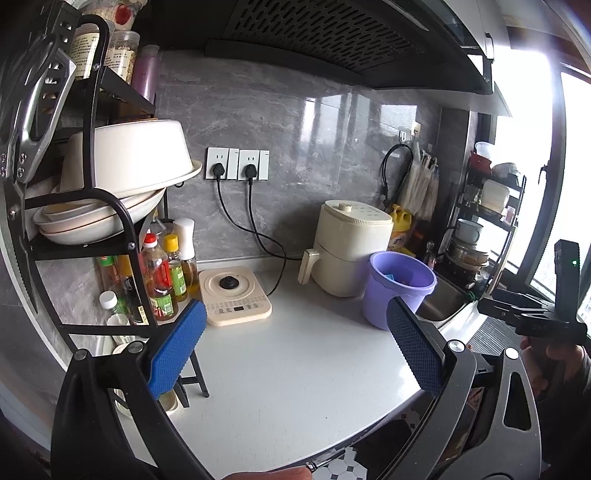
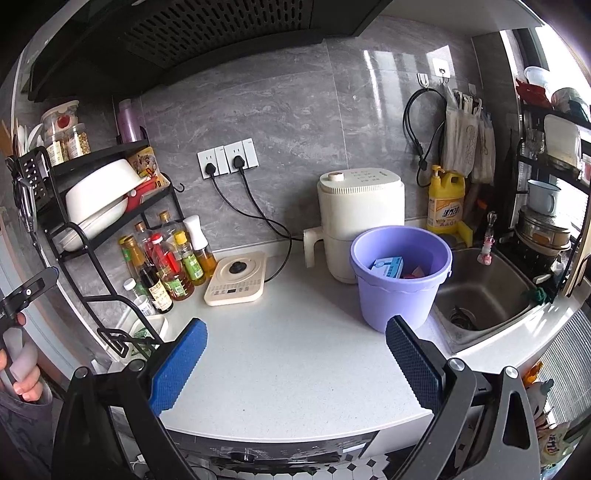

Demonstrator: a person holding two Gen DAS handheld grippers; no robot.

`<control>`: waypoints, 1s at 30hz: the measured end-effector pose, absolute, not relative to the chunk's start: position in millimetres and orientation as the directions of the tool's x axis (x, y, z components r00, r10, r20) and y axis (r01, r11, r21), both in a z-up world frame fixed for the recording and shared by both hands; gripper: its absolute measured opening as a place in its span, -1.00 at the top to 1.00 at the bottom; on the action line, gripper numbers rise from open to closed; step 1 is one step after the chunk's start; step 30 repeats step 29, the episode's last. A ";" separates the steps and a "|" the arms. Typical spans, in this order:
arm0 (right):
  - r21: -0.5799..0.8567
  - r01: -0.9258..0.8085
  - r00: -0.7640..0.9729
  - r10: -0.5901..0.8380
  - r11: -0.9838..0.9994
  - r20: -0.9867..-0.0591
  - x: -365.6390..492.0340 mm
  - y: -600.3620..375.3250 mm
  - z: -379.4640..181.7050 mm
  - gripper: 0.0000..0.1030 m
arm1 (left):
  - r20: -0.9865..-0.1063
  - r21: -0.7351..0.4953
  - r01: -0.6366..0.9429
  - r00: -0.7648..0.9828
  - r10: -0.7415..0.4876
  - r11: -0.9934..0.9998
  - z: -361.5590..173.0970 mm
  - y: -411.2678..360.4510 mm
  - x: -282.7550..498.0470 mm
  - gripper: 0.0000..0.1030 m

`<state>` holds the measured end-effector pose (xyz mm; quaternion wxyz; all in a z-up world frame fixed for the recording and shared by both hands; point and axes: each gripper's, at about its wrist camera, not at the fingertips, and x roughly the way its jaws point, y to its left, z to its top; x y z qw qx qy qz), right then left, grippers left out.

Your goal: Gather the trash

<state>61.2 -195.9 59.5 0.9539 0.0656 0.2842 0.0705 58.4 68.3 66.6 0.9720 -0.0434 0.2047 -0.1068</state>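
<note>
Both grippers' jaws wide apart, empty — purple bucket (image 2: 400,277) contents half-hidden, perhaps a blue carton (image 2: 388,266).

Lighting: daylight from the window (image 1: 532,177) at right, blown out to white in the left wrist view. Glare: pale streaks on the grey wall tiles (image 2: 388,74). Shadows: soft and faint on the white counter (image 2: 295,369). Range hood (image 2: 203,33) underside dark. Distortion: strong fisheye bending, black vignette at corners. Focus: mostly sharp; edges slightly smeared.
</note>
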 end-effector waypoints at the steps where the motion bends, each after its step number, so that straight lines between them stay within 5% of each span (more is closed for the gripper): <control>1: 0.167 -0.098 0.827 0.174 0.981 -0.534 61.8 -196.0 58.8 -0.85 | -0.389 -0.120 0.192 0.893 -0.224 0.974 66.2 68.1 58.8 -0.88; 30: 0.134 -0.109 0.825 0.165 0.985 -0.541 67.0 -186.0 59.7 -0.85 | -0.382 -0.137 0.171 0.900 -0.211 0.976 66.1 70.9 50.1 -0.88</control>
